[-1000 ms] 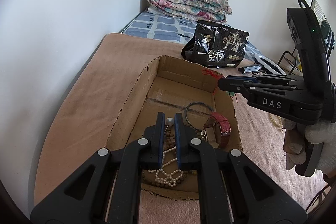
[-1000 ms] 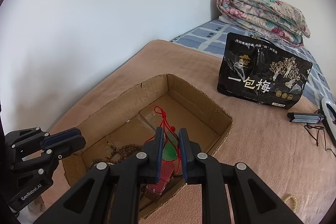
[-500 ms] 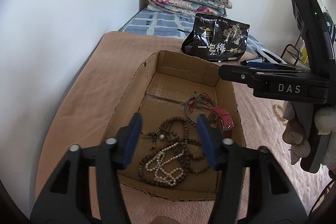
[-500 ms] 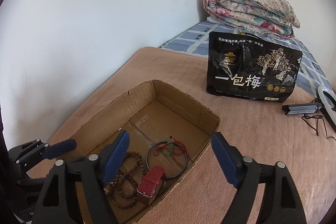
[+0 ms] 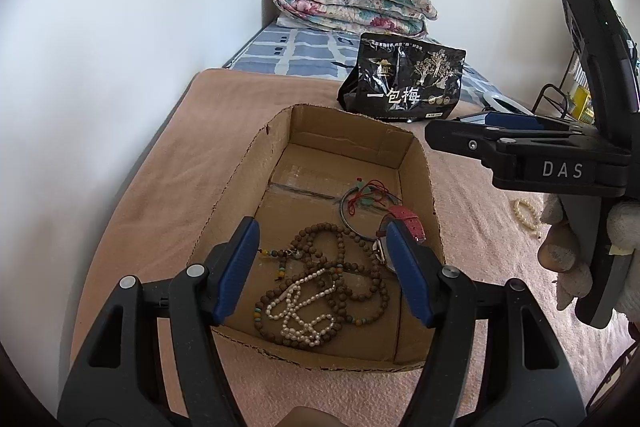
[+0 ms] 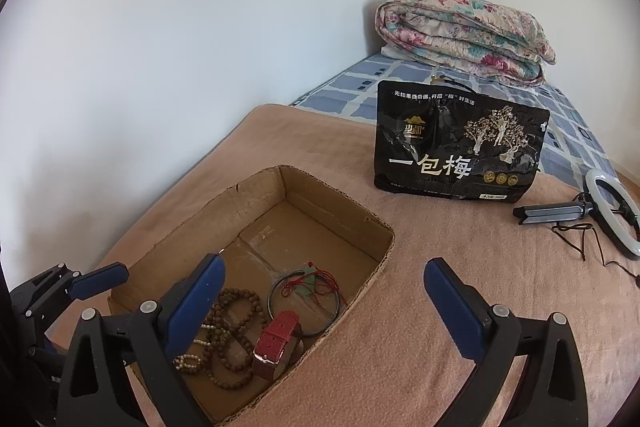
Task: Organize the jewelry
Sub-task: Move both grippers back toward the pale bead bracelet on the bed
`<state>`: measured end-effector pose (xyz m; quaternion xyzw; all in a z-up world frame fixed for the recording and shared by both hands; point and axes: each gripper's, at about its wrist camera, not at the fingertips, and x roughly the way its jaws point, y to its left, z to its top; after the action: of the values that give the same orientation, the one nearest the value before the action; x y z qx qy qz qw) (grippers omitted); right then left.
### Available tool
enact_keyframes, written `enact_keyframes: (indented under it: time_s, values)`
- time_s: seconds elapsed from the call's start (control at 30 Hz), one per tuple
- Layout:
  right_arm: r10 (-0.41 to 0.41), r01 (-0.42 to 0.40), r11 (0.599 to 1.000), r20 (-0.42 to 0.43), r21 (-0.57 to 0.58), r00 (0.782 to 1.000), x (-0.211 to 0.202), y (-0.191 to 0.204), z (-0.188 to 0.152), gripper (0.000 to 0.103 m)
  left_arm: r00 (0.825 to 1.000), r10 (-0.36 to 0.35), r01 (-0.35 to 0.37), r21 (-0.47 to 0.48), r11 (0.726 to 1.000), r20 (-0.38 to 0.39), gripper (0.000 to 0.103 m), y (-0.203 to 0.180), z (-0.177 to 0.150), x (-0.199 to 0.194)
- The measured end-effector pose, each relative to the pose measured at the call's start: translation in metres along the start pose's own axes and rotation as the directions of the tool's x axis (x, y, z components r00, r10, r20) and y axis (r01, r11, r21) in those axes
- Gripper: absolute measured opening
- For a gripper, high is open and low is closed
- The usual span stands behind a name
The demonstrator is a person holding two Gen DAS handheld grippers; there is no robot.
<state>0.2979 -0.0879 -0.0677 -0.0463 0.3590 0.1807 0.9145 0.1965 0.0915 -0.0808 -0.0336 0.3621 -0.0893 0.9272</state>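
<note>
Left wrist | corrugated cardboard box (image 5: pixel 280 131): round wooden beads (image 5: pixel 340 259), pearl strand (image 5: pixel 300 311) | both grippers' fingers opening, nothing between

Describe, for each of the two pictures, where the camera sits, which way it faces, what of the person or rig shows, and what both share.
Left wrist: on the left gripper, jaws opening, facing down into the open brown cardboard box; the right gripper and a gloved hand show.
Right wrist: on the right gripper, jaws opening, above the box's right rim; the left gripper shows.
Shared: box, red-strapped watch, black snack bag.
</note>
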Motion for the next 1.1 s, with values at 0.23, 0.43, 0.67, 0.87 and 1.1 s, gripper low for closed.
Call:
enact_keyframes:
  time_s: [0.23, 0.43, 0.67, 0.87, 1.1]
  values:
    - [-0.05, 0.05, 0.998, 0.017, -0.034, 0.999, -0.028, -0.019, -0.017, 0.101, 1.0, -0.021, 0.021, 0.016, 1.0, 0.019, 0.068, -0.017, 0.0, -0.011]
    - [-0.108, 0.109, 0.994, 0.029, -0.022, 0.994, -0.055, -0.051, -0.034, 0.101, 0.998, -0.049, 0.047, 0.04, 0.998, 0.036, 0.068, -0.038, 0.003, -0.019]
    - [-0.165, 0.164, 0.986, 0.03, 0.04, 0.986, -0.086, -0.102, -0.062, 0.101, 0.994, -0.095, 0.092, 0.068, 0.993, 0.051, 0.068, -0.071, 0.007, -0.026]
    - [-0.218, 0.216, 0.972, 0.01, 0.093, 0.976, -0.106, -0.146, -0.092, 0.097, 0.99, -0.133, 0.126, 0.11, 0.986, 0.053, 0.068, -0.107, 0.007, -0.024]
    - [-0.232, 0.236, 0.962, -0.046, 0.135, 0.972, -0.113, -0.185, -0.125, 0.083, 0.984, -0.178, 0.172, 0.155, 0.973, 0.024, 0.068, -0.145, 0.009, -0.008]
